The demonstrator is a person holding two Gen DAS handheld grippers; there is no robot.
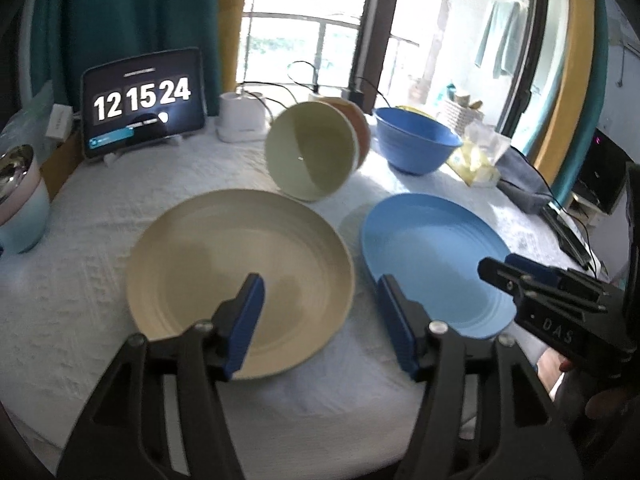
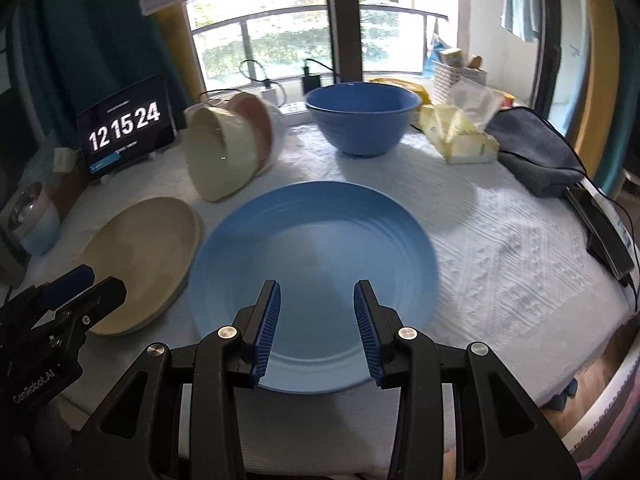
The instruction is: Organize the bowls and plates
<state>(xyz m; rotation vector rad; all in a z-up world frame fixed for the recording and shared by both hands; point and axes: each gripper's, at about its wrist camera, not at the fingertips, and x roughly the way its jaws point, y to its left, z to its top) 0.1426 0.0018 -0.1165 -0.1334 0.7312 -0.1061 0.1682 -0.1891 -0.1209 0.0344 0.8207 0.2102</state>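
Right wrist view: round, ridged blue plate (image 2: 316, 240).

The tablet (image 1: 144, 102) screen shows "12 15 24". The right gripper (image 1: 496, 266) body reads "DAS"; the left gripper (image 2: 90, 278) body reads "GenRobot.AI".

- Tablecloth (image 2: 500, 248): white cloth, matt, with a raised woven pattern; taken as the landmark.
- Blue plate (image 2: 316, 240), centre of the cloth: smooth matt plastic look, faint concentric ridges.
- Beige plate (image 1: 240, 256), just beside the blue plate: same matt finish.
- Blue bowl (image 2: 362, 120), behind the blue plate: smooth, slight sheen.
- Cream bowl (image 1: 308, 152), tipped on its side: smooth, satin.
- Grey pouch (image 2: 536, 152), at the cloth's right edge: soft matt fabric.
- Right gripper (image 2: 316, 320) pads: blue, ribbed; arms black matt plastic, bright metal screws.
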